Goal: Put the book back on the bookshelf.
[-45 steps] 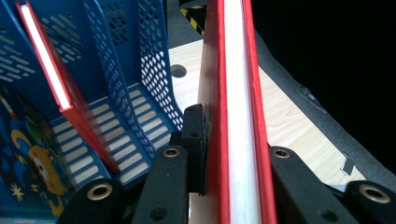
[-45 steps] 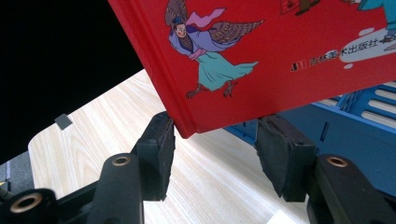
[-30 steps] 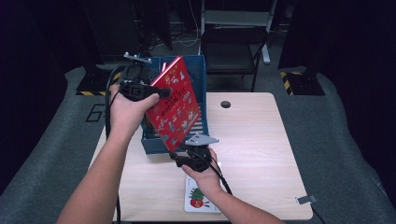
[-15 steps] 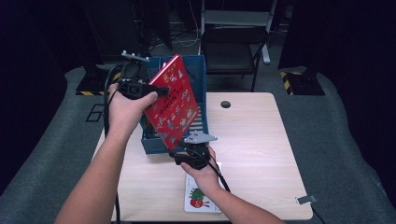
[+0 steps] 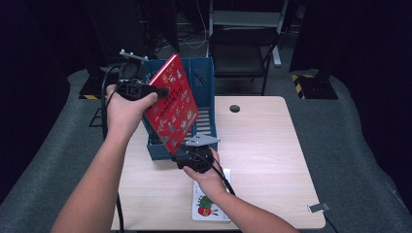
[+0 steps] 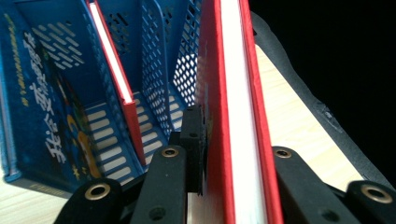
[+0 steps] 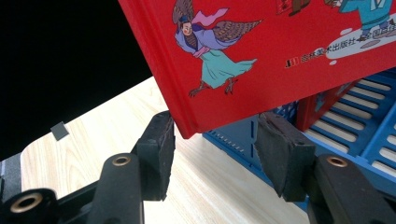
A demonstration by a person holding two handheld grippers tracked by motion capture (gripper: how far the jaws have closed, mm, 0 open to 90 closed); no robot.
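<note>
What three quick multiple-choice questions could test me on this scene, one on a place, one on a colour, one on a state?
1. Where does the white picture book lie?
A. in the file rack
B. on the table's near edge
C. on the chair

2. What colour is the file rack?
A. blue
B. green
C. grey

3. How does the left gripper hold the red book?
A. open beside it
B. resting on top of it
C. shut on its edge

Answers: 1 B, it lies flat by the person's right forearm on the table. 2 A, its perforated walls are blue. 3 C, the left gripper view shows both jaws pressed on the covers.
</note>
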